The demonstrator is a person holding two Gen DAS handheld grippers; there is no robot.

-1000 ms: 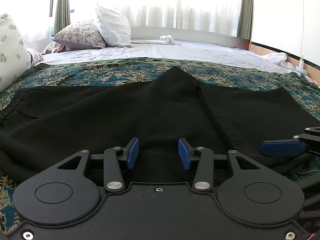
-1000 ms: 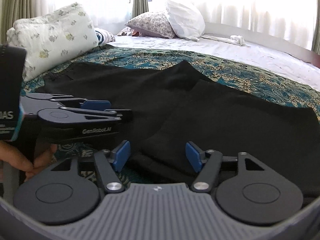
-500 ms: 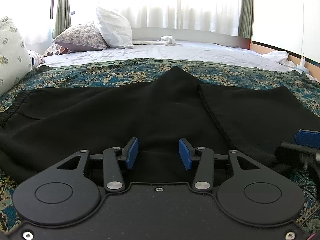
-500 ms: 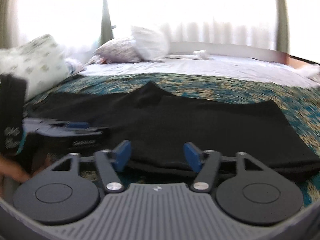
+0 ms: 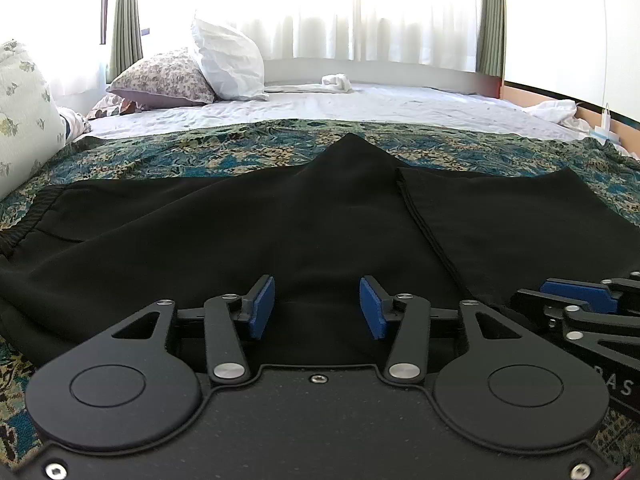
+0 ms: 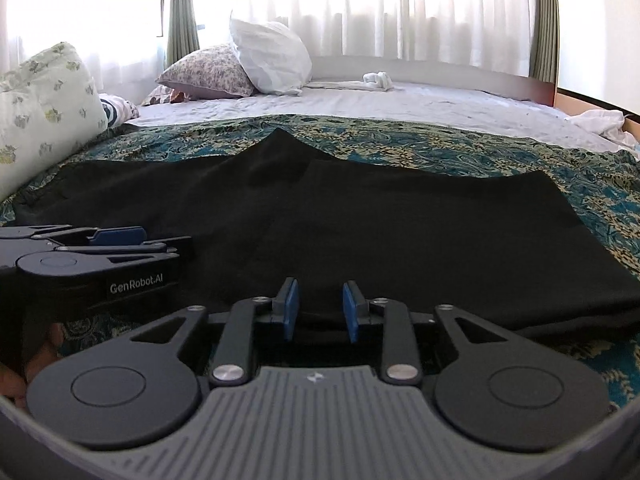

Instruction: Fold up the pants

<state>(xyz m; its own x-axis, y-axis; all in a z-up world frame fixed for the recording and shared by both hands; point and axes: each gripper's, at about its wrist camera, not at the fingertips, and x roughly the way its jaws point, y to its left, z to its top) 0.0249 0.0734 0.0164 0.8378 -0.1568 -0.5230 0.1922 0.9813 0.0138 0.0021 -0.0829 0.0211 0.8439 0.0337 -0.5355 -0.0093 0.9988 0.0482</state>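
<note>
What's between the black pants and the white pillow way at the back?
Past the black pants comes a band of teal patterned bedspread, then bare white sheet up to the white pillow. Both wrist views show it.

The bed (image 5: 400,100) is covered by a white sheet (image 5: 360,108) and a patterned teal spread (image 5: 200,152). On the spread, black pants (image 5: 280,220) are laid flat; 2 pillows (image 5: 224,64) are propped at the far left.

Left gripper (image 5: 317,307) jaws apart; right gripper (image 6: 319,311) jaws closing, gap remains.
</note>
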